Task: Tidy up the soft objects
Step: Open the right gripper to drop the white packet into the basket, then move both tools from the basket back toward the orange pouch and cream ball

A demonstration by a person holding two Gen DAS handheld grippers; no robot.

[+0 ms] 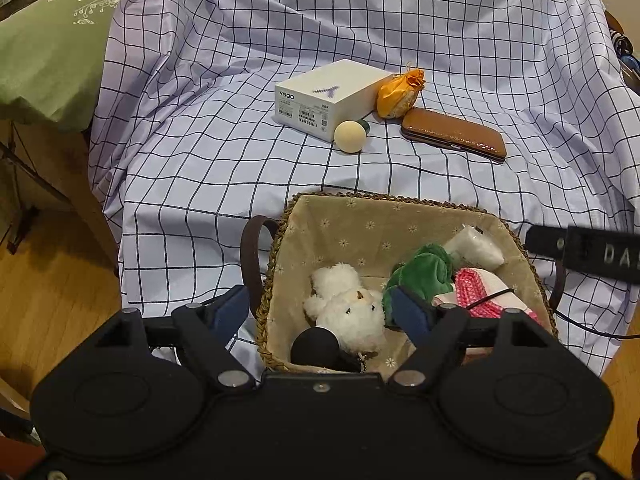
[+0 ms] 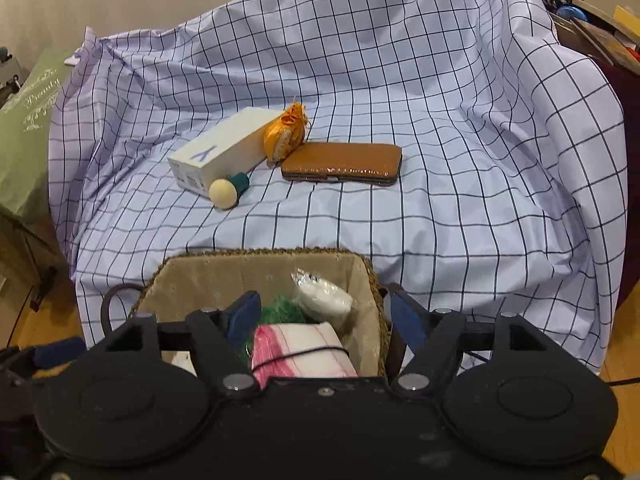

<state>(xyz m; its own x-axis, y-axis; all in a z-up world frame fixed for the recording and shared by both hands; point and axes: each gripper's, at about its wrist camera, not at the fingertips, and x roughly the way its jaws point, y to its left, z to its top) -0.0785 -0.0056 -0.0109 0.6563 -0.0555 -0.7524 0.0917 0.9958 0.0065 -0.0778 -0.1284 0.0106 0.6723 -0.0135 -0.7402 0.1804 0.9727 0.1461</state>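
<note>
A woven basket (image 1: pixel 276 252) with a floral lining sits at the near edge of the checked cloth. In it lie a white plush toy (image 1: pixel 348 308), a green plush (image 1: pixel 424 272), a pink-and-white cloth (image 1: pixel 488 292), a clear bag of white stuff (image 1: pixel 476 248) and a black round thing (image 1: pixel 314 346). My left gripper (image 1: pixel 320 312) is open and empty over the basket's near left side. My right gripper (image 2: pixel 324 320) is open and empty over the basket (image 2: pixel 372 276), above the pink cloth (image 2: pixel 300 348). An orange pouch (image 1: pixel 400 94) lies further back on the cloth.
A white box (image 1: pixel 328 98), a cream ball on a green base (image 1: pixel 350 136) and a brown leather case (image 1: pixel 454 136) lie on the checked cloth (image 1: pixel 200 160) behind the basket. A green cushion (image 1: pixel 48 40) is at the left. Wooden floor (image 1: pixel 52 288) lies below the left.
</note>
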